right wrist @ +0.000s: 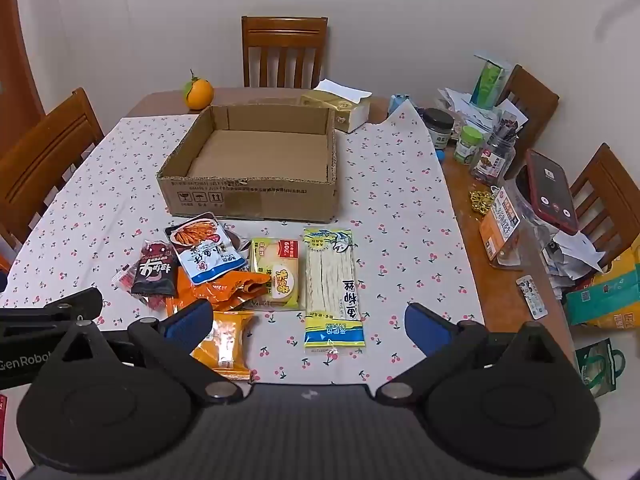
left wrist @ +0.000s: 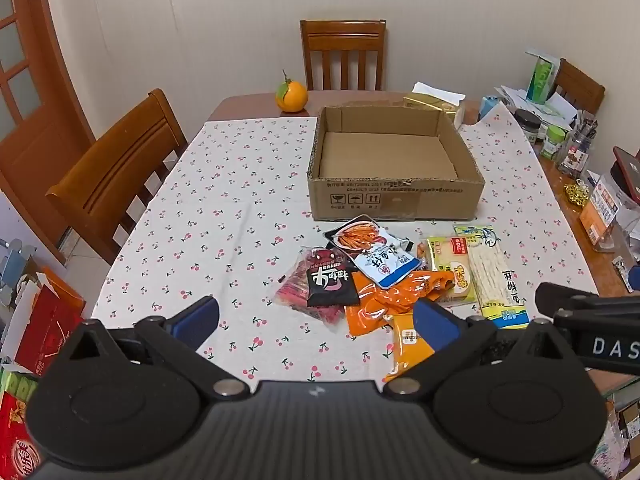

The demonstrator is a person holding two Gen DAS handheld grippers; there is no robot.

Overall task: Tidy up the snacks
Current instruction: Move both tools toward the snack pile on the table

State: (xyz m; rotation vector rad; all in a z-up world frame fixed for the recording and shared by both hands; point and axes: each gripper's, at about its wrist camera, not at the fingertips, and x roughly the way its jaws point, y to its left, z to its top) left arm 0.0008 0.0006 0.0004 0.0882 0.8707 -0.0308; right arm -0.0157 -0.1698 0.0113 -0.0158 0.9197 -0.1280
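An empty open cardboard box [left wrist: 394,196] [right wrist: 248,198] stands on the cherry-print tablecloth. In front of it lie several snack packets: a black and red packet [left wrist: 330,284] [right wrist: 154,274], a blue-white packet [left wrist: 376,254] [right wrist: 204,252], an orange bag [left wrist: 394,300] [right wrist: 224,290], a small orange packet [left wrist: 408,346] [right wrist: 226,342], a yellow cake packet [left wrist: 450,268] [right wrist: 278,270] and a long yellow noodle-like packet [left wrist: 494,276] [right wrist: 332,288]. My left gripper [left wrist: 316,320] is open above the table, near the packets. My right gripper [right wrist: 308,328] is open above the long packet's near end.
An orange [left wrist: 291,96] [right wrist: 198,93] and a tissue box [right wrist: 340,108] sit behind the cardboard box. Jars, papers, a phone [right wrist: 550,190] and boxes crowd the table's right side. Wooden chairs [left wrist: 120,176] [right wrist: 284,50] stand around the table.
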